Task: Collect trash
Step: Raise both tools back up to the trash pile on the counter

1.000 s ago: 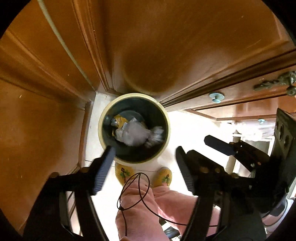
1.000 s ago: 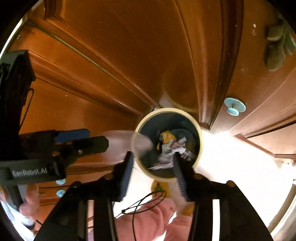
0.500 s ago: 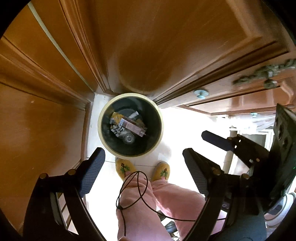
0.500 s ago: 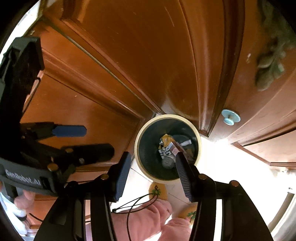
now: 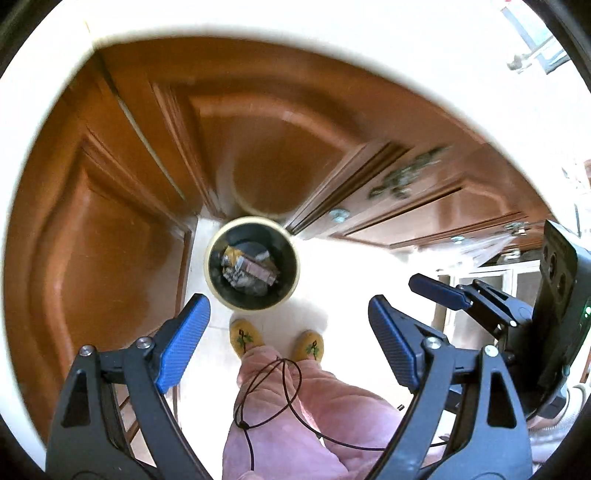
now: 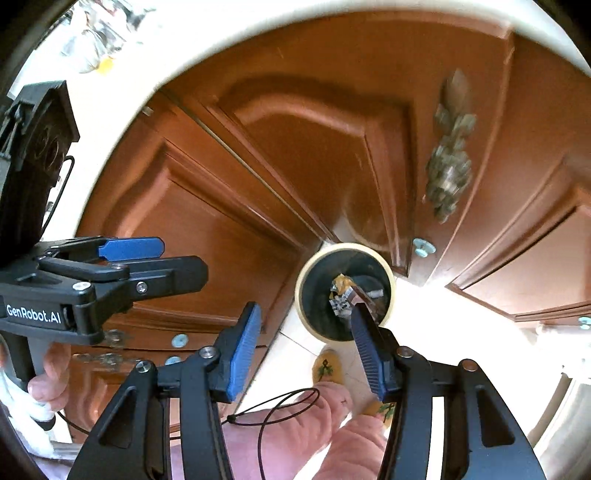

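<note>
Both grippers have risen well above the floor since a second ago: the bin looks far smaller and a pale bench edge (image 5: 258, 22) now arcs across the top of both views, where only cabinet fronts showed. The brown cabinet doors (image 5: 110, 229) fill most of the scene, meeting at a corner. In that corner, on the pale floor (image 5: 340, 266), stands the cream-rimmed bin (image 5: 210, 280), and the collected trash (image 5: 249, 271) lies inside it: crumpled wrappers, a yellow scrap, a striped packet. The person's yellow slippers (image 5: 245, 336) stand just before the bin.

The left gripper (image 5: 290, 341) has its jaws spread wide with nothing between them. The right gripper (image 6: 306, 350) is likewise parted and empty, its jaws a little less wide.

As a judgement, a drop into the bin is done and the step in hand is the return for more. The next move calls for swinging both grippers up over the bench edge to find remaining litter, blurred at the top left of the right view.
</note>
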`<state>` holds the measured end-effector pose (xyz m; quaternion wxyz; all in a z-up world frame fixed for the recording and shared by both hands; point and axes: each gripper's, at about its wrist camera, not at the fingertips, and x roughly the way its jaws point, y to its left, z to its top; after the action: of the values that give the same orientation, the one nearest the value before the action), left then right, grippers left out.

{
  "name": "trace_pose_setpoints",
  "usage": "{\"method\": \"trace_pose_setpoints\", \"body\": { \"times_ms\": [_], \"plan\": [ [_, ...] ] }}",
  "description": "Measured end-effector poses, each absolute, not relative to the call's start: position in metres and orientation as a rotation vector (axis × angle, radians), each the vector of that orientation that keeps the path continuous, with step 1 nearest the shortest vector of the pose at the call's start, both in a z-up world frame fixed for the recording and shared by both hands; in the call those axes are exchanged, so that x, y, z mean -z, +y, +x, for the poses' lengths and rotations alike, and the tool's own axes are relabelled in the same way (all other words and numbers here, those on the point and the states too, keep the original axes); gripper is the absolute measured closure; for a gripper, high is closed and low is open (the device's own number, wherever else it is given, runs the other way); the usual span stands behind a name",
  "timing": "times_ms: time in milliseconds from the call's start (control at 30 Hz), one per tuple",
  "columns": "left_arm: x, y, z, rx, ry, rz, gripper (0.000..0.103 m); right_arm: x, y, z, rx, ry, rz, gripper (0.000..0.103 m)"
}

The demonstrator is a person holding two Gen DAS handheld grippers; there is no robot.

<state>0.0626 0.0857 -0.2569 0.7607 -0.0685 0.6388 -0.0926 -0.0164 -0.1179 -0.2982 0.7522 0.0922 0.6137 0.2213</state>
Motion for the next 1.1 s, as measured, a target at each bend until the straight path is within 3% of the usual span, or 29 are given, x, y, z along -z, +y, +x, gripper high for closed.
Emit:
{"method": "trace_pose_setpoints", "body": {
  "times_ms": [200,600,1100],
  "plan": [
    [0.178,0.088,0.053,0.21,1.268,-0.135,0.017,0.208,-0.138,-0.027,-0.474,1.249,0.21,0.047],
    [0.043,0.079,0.052,0.224,1.029,-0.088,0.017,0.081,-0.178,-0.017,-0.413,1.039,0.26,0.047],
    [-0.022,0.069,0.079,0.231,0.885,-0.039,0.018,-0.022,-0.2,0.01,-0.356,0.881,0.304,0.047]
  ]
}}
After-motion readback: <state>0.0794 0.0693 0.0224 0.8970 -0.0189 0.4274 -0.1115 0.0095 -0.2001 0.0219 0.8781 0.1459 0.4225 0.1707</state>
